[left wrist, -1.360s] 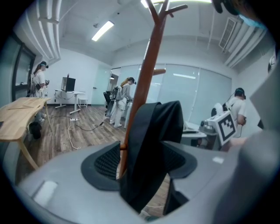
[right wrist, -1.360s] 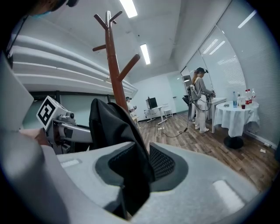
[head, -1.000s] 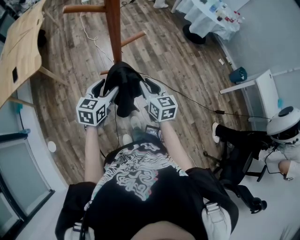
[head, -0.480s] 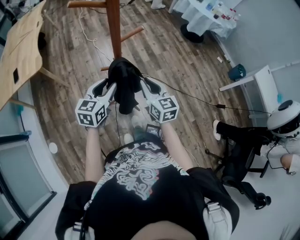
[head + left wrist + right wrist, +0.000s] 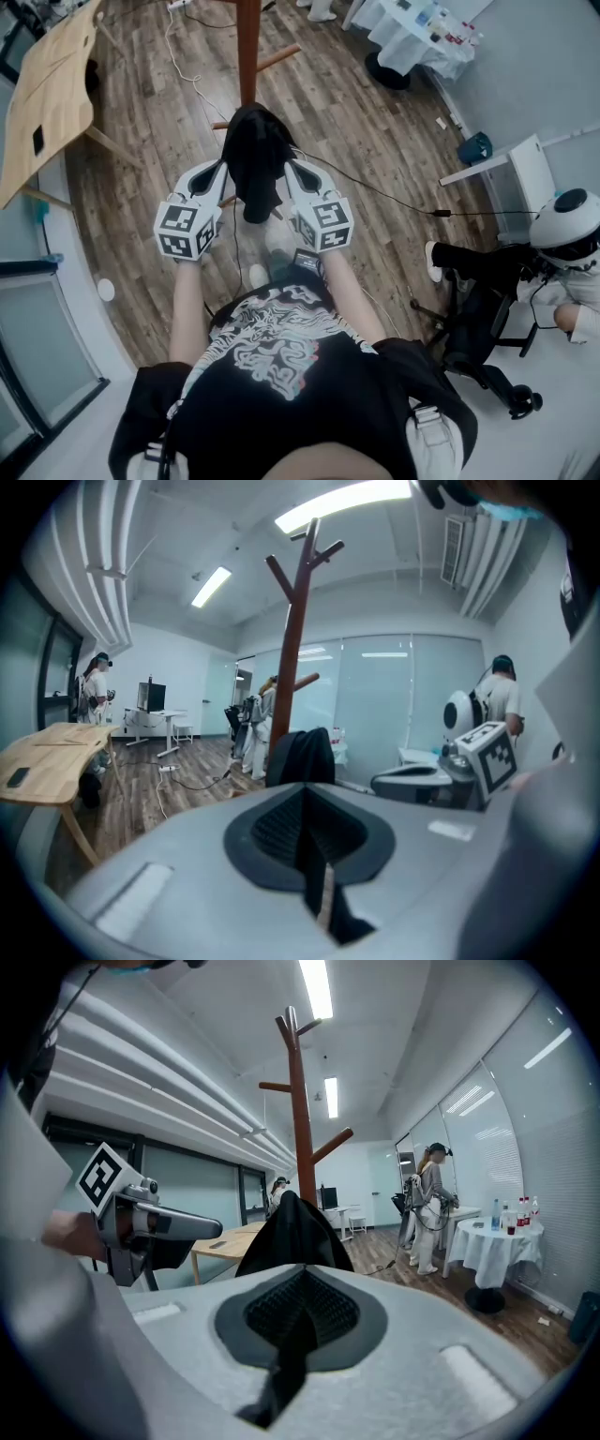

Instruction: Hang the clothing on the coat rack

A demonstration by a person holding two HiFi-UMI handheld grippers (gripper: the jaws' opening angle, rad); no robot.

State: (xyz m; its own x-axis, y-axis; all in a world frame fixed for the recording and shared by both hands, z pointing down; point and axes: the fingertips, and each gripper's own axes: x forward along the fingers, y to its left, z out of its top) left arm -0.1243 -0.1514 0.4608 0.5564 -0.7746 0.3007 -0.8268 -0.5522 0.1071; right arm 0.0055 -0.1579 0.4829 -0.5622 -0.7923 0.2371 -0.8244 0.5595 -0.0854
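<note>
The left gripper (image 5: 221, 176) and the right gripper (image 5: 289, 173) are held side by side at the centre of the head view, jaw tips pointing toward the top of the frame. The clothing (image 5: 251, 150) lies between the two tips. It is a black, matte garment, bunched into a rounded mound. A narrower tail of it hangs down toward the lower centre, between the two gripper bodies. In the left gripper view, the left gripper (image 5: 314, 855) is closing its jaws fully together. A thin strip of the black fabric is pinched between the pads at the lower centre of the frame. The rest of the clothing (image 5: 302, 757) rises as a dark fold just above the jaws. In the right gripper view, the right gripper (image 5: 286, 1335) has its jaws together on a similar black strip. The clothing (image 5: 295, 1232) stands directly beyond it as a peaked, draped shape at the frame centre. Each gripper therefore grips one side of the garment, which spans the gap between them. Just behind the clothing stands the coat rack (image 5: 248, 47), a reddish-brown wooden pole with angled pegs, at the upper centre of the head view. Whether the garment touches a peg cannot be determined.
</note>
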